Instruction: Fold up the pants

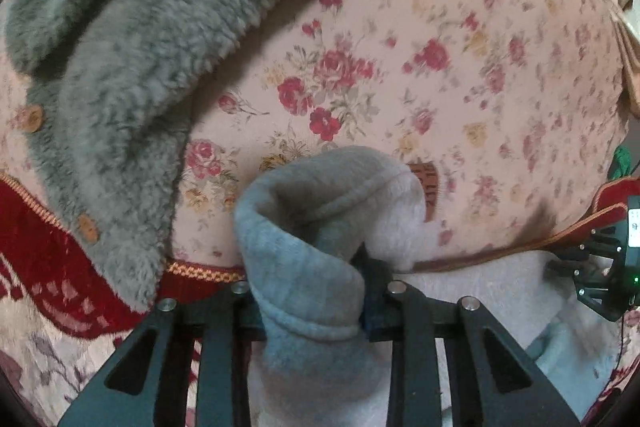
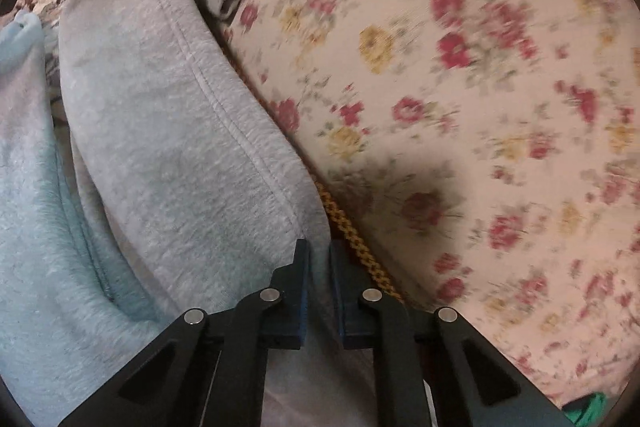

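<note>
Grey fleece pants (image 1: 312, 227) lie along the near edge of a flowered bedspread (image 1: 460, 75), beside its red border (image 1: 48, 259). The left gripper (image 1: 316, 303) is clamped on a bunched fold of the waistband, which stands up between its fingers. The right gripper (image 2: 319, 287) is pinched tight on the hem edge of the pants (image 2: 180, 147). A shaggy grey coat (image 1: 152, 27) with wooden buttons lies at the upper left.

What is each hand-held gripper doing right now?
Left hand-held gripper: closed on a bunched fold of the grey pants.
Right hand-held gripper: closed on the pants' edge.
</note>
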The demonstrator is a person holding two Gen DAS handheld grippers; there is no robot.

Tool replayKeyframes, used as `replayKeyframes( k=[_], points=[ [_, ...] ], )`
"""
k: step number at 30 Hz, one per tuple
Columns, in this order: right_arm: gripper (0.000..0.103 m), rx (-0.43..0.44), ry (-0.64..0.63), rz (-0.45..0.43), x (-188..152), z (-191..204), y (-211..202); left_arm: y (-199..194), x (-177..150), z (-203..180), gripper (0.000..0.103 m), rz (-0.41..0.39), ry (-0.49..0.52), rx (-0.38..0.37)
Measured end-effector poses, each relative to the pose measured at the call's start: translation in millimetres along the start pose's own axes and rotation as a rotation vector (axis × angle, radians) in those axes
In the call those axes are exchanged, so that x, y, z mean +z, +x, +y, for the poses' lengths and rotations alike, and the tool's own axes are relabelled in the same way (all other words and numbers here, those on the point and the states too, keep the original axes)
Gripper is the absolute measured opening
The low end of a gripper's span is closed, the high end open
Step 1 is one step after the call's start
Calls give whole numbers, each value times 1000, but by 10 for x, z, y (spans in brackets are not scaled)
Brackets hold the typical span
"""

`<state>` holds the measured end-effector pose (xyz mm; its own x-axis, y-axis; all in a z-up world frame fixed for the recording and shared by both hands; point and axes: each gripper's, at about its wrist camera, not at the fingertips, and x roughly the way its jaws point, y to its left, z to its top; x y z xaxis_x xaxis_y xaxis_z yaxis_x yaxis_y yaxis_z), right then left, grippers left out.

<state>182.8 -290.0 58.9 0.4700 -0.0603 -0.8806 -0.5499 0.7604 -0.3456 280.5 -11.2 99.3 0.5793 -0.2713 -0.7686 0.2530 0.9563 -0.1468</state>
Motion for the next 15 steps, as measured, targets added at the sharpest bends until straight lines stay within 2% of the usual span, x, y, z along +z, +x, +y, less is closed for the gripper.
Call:
replayKeyframes(
  k=[7, 15],
  points=[
    [9, -83, 61, -80, -109, -14, -608, -465, -120, 68, 28, -53, -64, -22],
    [8, -167, 82, -145, -388, 249, -1333, -1208, -330, 20, 26, -129, -95, -79]
  ],
)
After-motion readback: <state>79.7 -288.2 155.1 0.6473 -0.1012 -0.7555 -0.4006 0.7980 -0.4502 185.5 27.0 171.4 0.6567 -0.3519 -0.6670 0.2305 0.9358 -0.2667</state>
